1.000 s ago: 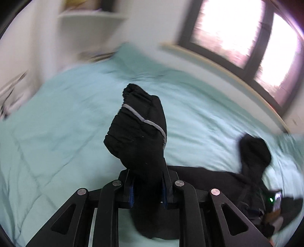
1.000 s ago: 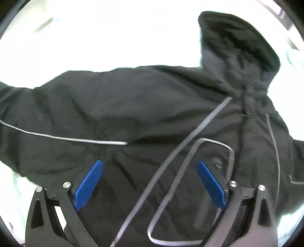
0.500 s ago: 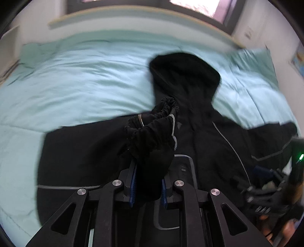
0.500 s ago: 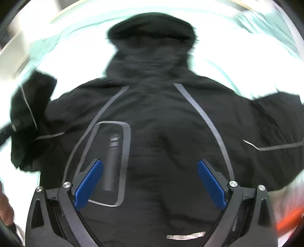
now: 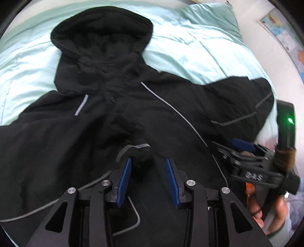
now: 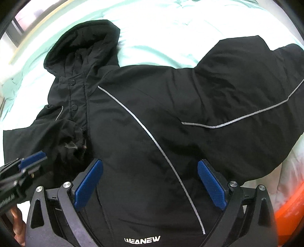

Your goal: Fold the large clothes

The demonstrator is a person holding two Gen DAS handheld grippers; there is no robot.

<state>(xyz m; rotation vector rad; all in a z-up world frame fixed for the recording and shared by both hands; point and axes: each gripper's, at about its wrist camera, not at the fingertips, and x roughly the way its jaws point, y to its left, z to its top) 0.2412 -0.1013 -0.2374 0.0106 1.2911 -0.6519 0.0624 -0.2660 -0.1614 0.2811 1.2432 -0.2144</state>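
A black hooded jacket with grey reflective stripes lies front up on a pale green bed, also in the right wrist view. Its left sleeve is folded over the chest, with the cuff bunched between the pads of my left gripper. The left jaws stand open around the cuff. My right gripper is open and empty above the jacket's lower front. The jacket's right sleeve lies spread out to the right. The hood lies flat at the top.
The pale green duvet covers the bed, with a pillow at its far right. A map poster hangs on the wall. An orange object sits at the right edge. The right gripper also shows in the left wrist view.
My left gripper carried the sleeve cuff across onto the jacket's chest and has opened, letting it go. The right gripper stayed open and shifted above the jacket's lower front.
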